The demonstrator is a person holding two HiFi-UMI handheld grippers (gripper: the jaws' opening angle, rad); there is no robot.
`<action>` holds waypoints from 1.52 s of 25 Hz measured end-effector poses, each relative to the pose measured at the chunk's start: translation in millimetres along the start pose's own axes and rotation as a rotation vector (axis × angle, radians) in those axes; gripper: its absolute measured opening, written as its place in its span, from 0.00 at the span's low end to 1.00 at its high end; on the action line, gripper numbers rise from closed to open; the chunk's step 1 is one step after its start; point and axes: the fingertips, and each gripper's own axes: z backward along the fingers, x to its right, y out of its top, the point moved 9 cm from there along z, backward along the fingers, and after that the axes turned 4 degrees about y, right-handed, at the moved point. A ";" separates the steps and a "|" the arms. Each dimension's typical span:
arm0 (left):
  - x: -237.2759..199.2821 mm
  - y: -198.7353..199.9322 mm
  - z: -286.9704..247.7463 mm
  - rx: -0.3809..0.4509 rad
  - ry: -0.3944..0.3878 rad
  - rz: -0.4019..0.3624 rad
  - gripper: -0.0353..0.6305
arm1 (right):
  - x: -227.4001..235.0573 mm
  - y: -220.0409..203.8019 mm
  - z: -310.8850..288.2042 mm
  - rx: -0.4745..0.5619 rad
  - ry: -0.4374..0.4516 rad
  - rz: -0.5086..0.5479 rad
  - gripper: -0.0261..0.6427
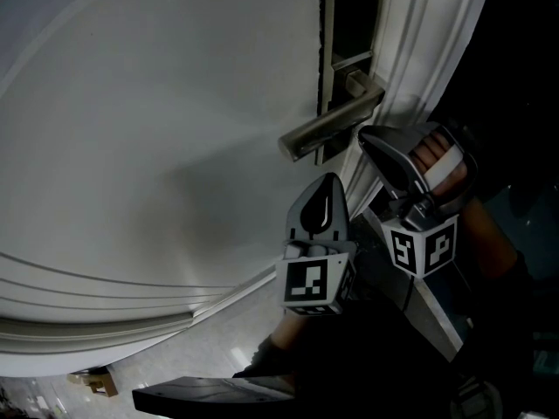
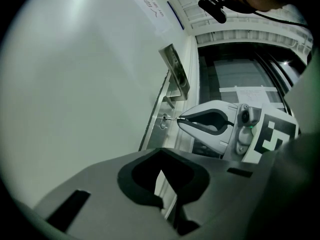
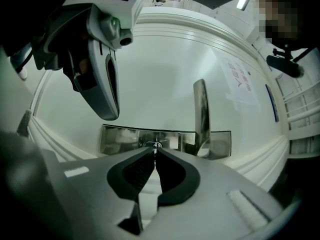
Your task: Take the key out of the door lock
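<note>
A white door (image 1: 157, 147) fills the head view, with the right gripper (image 1: 365, 133) nosed in under the lever handle (image 1: 327, 129) at the lock plate (image 1: 336, 24) and the left gripper (image 1: 330, 180) idle beside it. The left gripper view, its own jaws together on nothing, shows the key (image 2: 171, 118) bridging the lock and the right gripper's tips, so the pull should probably run straight out along its shaft, without twisting. The right gripper view shows its jaws clamped on the key, directly before the keyhole (image 3: 155, 145).

Door handle (image 1: 327, 129) just beside the lock (image 3: 156, 145)

Office bldg (prob.): white door (image 1: 157, 129) w/ notice (image 3: 240, 84).
</note>
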 end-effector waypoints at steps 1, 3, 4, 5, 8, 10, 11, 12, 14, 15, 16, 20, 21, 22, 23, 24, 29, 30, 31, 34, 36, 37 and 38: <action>-0.1 -0.5 0.1 -0.002 0.001 -0.001 0.05 | 0.0 0.0 0.0 0.000 0.000 0.000 0.06; 0.4 0.6 0.4 -0.013 -0.005 -0.005 0.05 | 0.2 0.0 -0.1 -0.001 0.000 0.001 0.06; 0.5 1.0 0.5 -0.015 -0.006 -0.005 0.05 | 0.3 0.0 -0.2 -0.001 0.000 0.002 0.06; 0.5 1.3 0.5 -0.014 -0.007 -0.005 0.05 | 0.4 -0.1 -0.2 -0.001 0.000 0.002 0.06; 0.2 1.3 0.8 -0.010 -0.006 -0.006 0.05 | 0.1 -0.2 -0.1 -0.001 0.001 0.002 0.06; -0.2 1.2 0.9 -0.011 -0.005 -0.008 0.05 | 0.0 -0.1 0.0 -0.001 0.001 0.002 0.06; -0.4 1.3 0.8 -0.011 -0.004 -0.008 0.05 | 0.0 0.0 0.0 -0.001 0.001 0.002 0.06; -0.6 1.4 0.8 -0.011 -0.003 -0.007 0.05 | 0.0 0.1 0.0 -0.001 0.001 0.002 0.06; -1.2 0.7 0.3 -0.007 -0.003 -0.004 0.05 | 0.0 0.2 0.0 -0.001 0.001 0.002 0.06; -1.3 0.3 -0.1 -0.007 -0.004 -0.002 0.05 | -0.1 0.1 0.0 -0.001 0.001 0.003 0.06; -1.2 0.5 -0.2 -0.008 -0.005 -0.001 0.05 | 0.0 0.2 0.0 -0.001 0.000 0.003 0.06; -1.4 0.9 -0.6 -0.006 -0.003 0.002 0.05 | 0.2 0.3 0.2 -0.001 -0.001 0.005 0.06; -1.5 1.1 -0.5 -0.008 -0.006 0.000 0.05 | 0.3 0.3 0.2 -0.001 -0.001 0.005 0.06; -1.4 1.3 -0.6 -0.009 -0.007 0.000 0.05 | 0.3 0.3 0.2 -0.001 -0.002 0.006 0.06; -1.3 1.2 -0.7 -0.010 -0.007 0.000 0.05 | 0.2 0.3 0.3 0.000 -0.002 0.006 0.06; -1.3 1.1 -0.8 -0.011 -0.007 0.001 0.05 | 0.1 0.4 0.4 0.000 -0.002 0.006 0.06; -1.5 0.7 -1.5 -0.011 -0.005 0.004 0.05 | -0.2 0.4 1.0 0.001 -0.004 0.009 0.06; -1.4 0.6 -1.7 -0.010 -0.005 0.004 0.05 | -0.2 0.3 1.2 0.002 -0.004 0.009 0.06; -1.1 0.5 -1.9 -0.009 -0.006 0.004 0.05 | -0.2 0.3 1.3 0.002 -0.004 0.010 0.06; -0.1 -0.2 -2.3 -0.010 -0.009 0.003 0.05 | -0.4 0.1 1.9 0.004 -0.004 0.009 0.06; 0.1 -0.3 -2.5 -0.011 -0.008 0.003 0.05 | -0.5 0.0 2.0 0.005 -0.005 0.009 0.06; 0.0 -0.2 -2.6 -0.011 -0.008 0.003 0.05 | -0.6 0.0 1.9 0.005 -0.006 0.009 0.06; -0.2 -0.2 -2.7 -0.011 -0.007 0.003 0.05 | -0.7 -0.1 2.0 0.005 -0.006 0.008 0.06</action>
